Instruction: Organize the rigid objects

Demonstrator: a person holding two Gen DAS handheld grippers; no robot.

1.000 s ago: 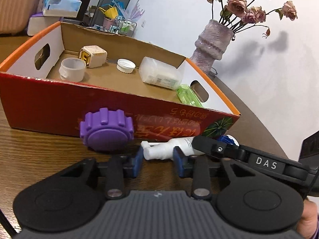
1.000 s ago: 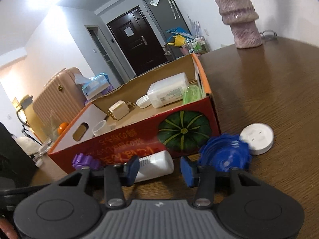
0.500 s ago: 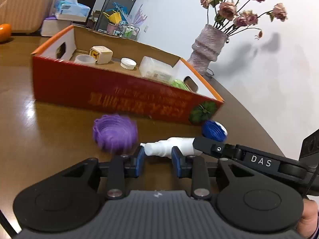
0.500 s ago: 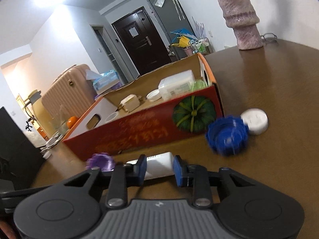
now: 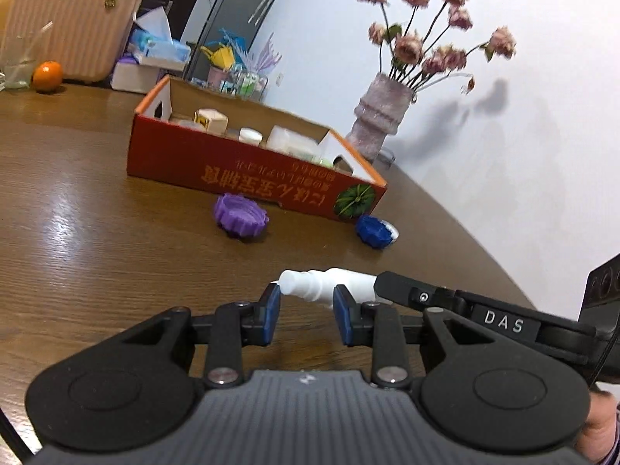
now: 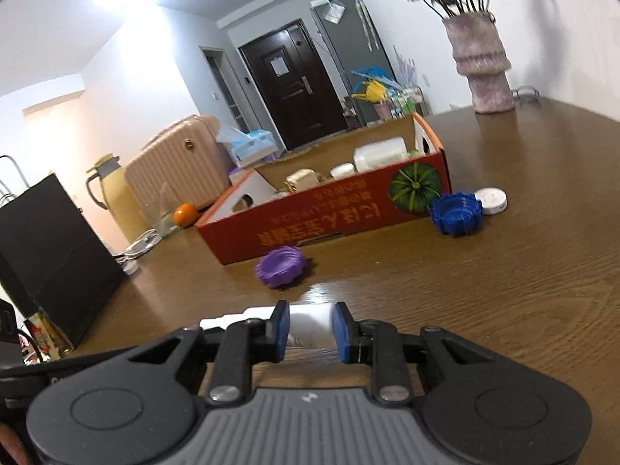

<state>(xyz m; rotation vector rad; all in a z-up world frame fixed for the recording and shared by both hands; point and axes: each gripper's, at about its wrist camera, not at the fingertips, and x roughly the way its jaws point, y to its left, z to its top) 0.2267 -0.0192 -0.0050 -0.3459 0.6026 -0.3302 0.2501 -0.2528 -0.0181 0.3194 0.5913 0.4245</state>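
Observation:
A white spray bottle (image 5: 321, 286) hangs crosswise just above the wooden table (image 5: 97, 255), held from both ends. My left gripper (image 5: 306, 310) is shut on its nozzle end. My right gripper (image 6: 310, 329) is shut on the bottle's body (image 6: 310, 316); one of its fingers (image 5: 407, 290) shows in the left wrist view. Well ahead stands the red cardboard box (image 5: 248, 178) with several small containers inside. In front of the box lie a purple ribbed cap (image 5: 240, 215) and a blue ribbed cap (image 5: 372, 230).
A white round lid (image 6: 491, 200) lies beside the blue cap (image 6: 457, 213). A vase of dried flowers (image 5: 381, 116) stands behind the box's right end. An orange (image 5: 47, 74) and a glass sit far left; a black cabinet (image 6: 46, 255) is off the table's left.
Both grippers drew back from the box and rose a little, taking the bottle along. The right jaws closed onto the bottle's body. The purple cap now lies flat, open side up.

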